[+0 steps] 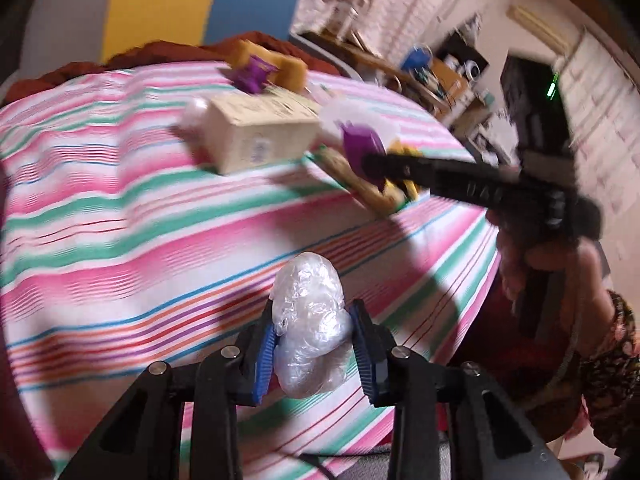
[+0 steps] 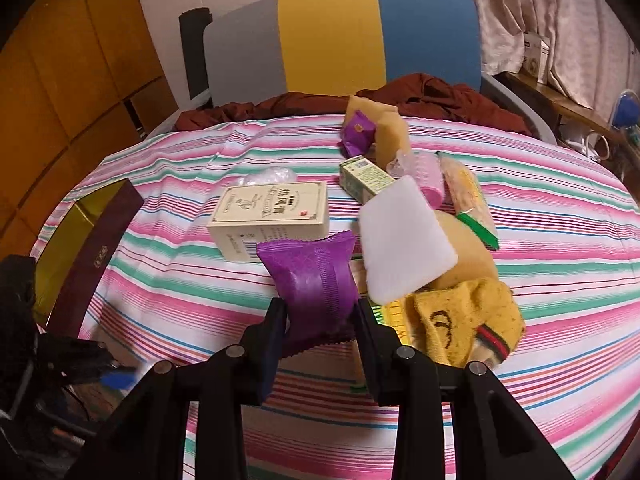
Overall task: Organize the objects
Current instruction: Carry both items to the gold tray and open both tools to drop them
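In the left wrist view my left gripper [image 1: 314, 314] is shut on a crumpled clear plastic bundle [image 1: 306, 280], its blue pads pressing both sides, above the striped cloth [image 1: 120, 220]. The picture is blurred by motion. My right gripper [image 2: 320, 312] is shut on a purple foil packet [image 2: 316, 276], held just above the pile of items. The left wrist view shows that right gripper [image 1: 376, 164] too, at the right, with the purple packet [image 1: 360, 144] at its tip and a hand [image 1: 560, 276] on its handle.
The pile holds a cream box [image 2: 272, 216], white foam pad [image 2: 404, 240], yellow sock [image 2: 468, 320], green box [image 2: 366, 180], pink roll [image 2: 430, 178], tan sponge [image 2: 390, 132] and a second purple packet [image 2: 358, 130]. An open maroon box [image 2: 88, 248] lies at the left edge.
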The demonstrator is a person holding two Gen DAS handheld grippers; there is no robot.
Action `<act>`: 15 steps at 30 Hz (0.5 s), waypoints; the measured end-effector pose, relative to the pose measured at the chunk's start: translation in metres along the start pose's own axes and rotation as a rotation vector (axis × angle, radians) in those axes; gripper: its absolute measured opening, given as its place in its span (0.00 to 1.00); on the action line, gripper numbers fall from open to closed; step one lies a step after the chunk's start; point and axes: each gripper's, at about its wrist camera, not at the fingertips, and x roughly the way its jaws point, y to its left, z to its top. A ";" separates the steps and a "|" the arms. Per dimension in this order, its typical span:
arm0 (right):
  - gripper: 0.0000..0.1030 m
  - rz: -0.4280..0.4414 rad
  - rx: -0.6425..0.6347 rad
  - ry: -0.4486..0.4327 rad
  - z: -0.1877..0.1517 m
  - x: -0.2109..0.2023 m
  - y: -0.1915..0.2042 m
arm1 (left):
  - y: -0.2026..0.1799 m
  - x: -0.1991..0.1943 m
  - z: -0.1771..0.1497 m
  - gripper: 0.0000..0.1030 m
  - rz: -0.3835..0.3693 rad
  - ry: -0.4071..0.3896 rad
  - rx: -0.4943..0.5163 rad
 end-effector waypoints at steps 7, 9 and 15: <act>0.34 0.007 -0.031 0.032 -0.005 0.010 0.010 | 0.042 -0.076 0.001 0.33 0.081 -0.153 -0.081; 0.34 0.012 -0.033 0.033 -0.006 0.011 0.010 | 0.057 -0.090 0.002 0.33 0.121 -0.185 -0.111; 0.34 0.027 -0.037 0.020 -0.007 0.010 0.013 | 0.114 -0.136 -0.011 0.33 0.243 -0.250 -0.223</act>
